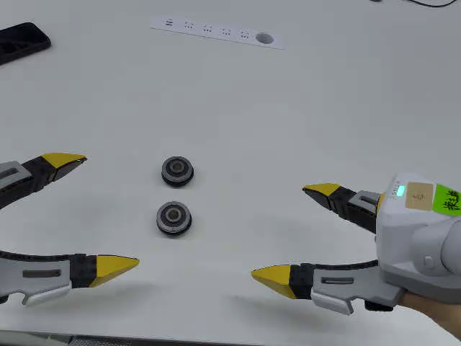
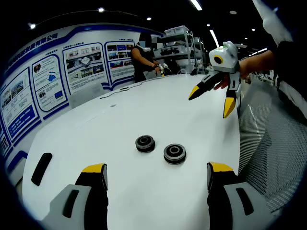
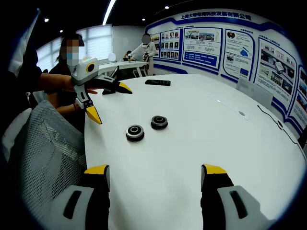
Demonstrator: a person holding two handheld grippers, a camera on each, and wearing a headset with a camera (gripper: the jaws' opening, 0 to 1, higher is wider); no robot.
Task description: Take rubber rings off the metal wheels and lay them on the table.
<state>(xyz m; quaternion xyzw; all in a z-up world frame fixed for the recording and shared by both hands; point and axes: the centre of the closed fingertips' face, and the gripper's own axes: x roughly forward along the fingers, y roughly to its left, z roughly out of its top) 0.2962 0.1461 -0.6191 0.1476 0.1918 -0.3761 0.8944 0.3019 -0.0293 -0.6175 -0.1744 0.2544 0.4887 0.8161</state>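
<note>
2 wheels (image 2: 174,153) on table (image 2: 144,105); L gripper (image 2: 157,167) spread.

- Head view: bright, even light from overhead. The white table (image 1: 302,108) shows no glare, and everything on it is sharp.
- Faint, soft shadows lie beside the wheels (image 1: 177,171) and under the lower jaws of the left gripper (image 1: 106,210) and right gripper (image 1: 281,232).
- Gripper views: ceiling strips (image 2: 195,5) glow against a dark ceiling, while the table is brightly lit.
- The fisheye lens curves the table edge and the wall posters (image 2: 48,81). The far room looks soft.
</note>
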